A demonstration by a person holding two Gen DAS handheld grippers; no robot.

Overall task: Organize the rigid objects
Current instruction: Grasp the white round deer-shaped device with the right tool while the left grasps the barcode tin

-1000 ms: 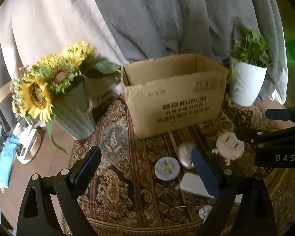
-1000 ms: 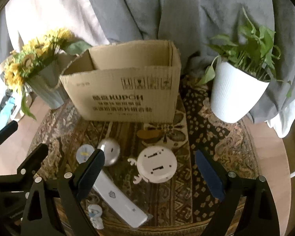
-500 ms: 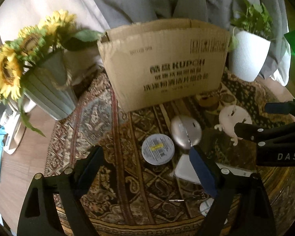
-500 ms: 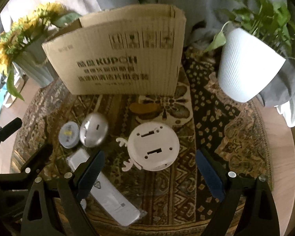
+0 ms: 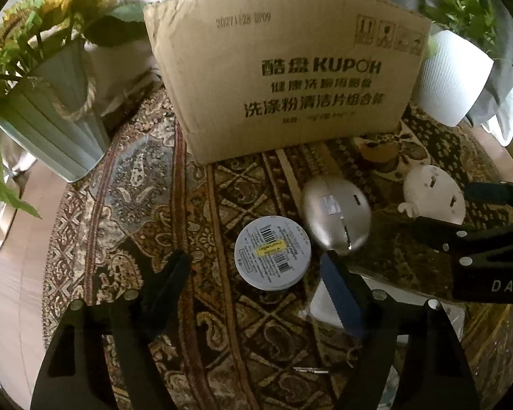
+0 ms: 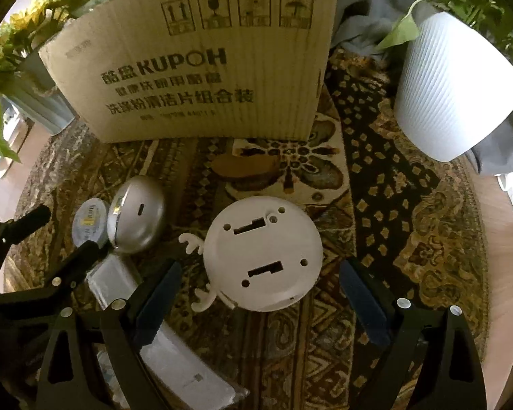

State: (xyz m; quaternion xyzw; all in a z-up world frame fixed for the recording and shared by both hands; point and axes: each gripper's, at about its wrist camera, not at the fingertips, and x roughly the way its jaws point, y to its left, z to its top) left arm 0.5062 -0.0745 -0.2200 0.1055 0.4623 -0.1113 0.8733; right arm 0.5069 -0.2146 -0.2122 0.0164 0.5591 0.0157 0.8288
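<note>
A round grey tin with a barcode label lies on the patterned cloth, between and just ahead of the fingertips of my left gripper. Its jaws are closing, but the pads do not touch the tin. A silver oval object lies right beside the tin. In the right wrist view a white round device with antlers lies back side up between the wide-open fingers of my right gripper, untouched. The open cardboard box stands behind all of them.
A sunflower vase stands at the back left and a white plant pot at the back right. A flat white packet lies under my right gripper's left finger. A small wooden oval lies before the box. The table's edge curves close on both sides.
Both grippers have sunk towards the table and tipped further down. The left jaws have narrowed around the tin. The right jaws keep the same width, now flanking the white device.
</note>
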